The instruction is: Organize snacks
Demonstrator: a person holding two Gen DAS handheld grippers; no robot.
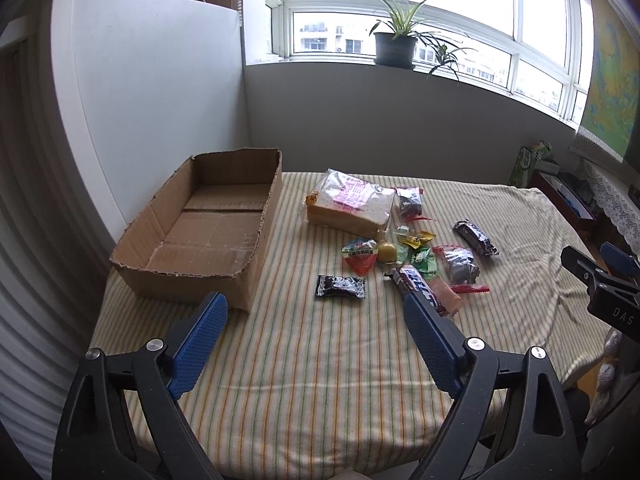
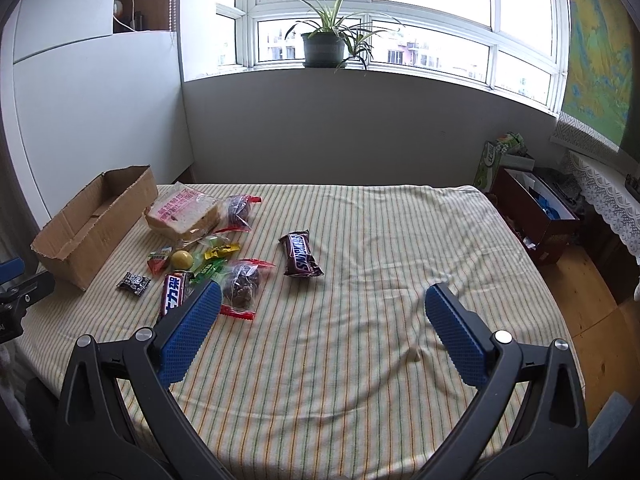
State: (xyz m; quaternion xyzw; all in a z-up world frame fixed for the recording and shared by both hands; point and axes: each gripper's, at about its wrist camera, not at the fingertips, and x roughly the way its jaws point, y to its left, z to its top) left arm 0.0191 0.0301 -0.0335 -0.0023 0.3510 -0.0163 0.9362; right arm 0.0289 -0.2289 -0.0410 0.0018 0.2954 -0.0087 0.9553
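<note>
So both my tools gape wide and empty: left tool [image 1: 316,308], right tool [image 2: 323,300]. The snacks [image 1: 400,236] lie at one o'clock on the counter [image 1: 320,360], light, crinkly, slippery; I'd pinch wrappers mid-body.

The right gripper [image 1: 600,280] showed in the left wrist view only as a black fragment cut off by the right edge, so its jaws could not be read there. In the right wrist view the left finger's pad [image 2: 192,328] covered the near end of the blue chocolate bar [image 2: 173,292] and a corner of the dark snack bag [image 2: 240,284]. The small green and yellow candies [image 1: 420,248] lay heaped and overlapping, too small to count, and the print on the bread bag [image 1: 348,204] was too blurred to read.
</note>
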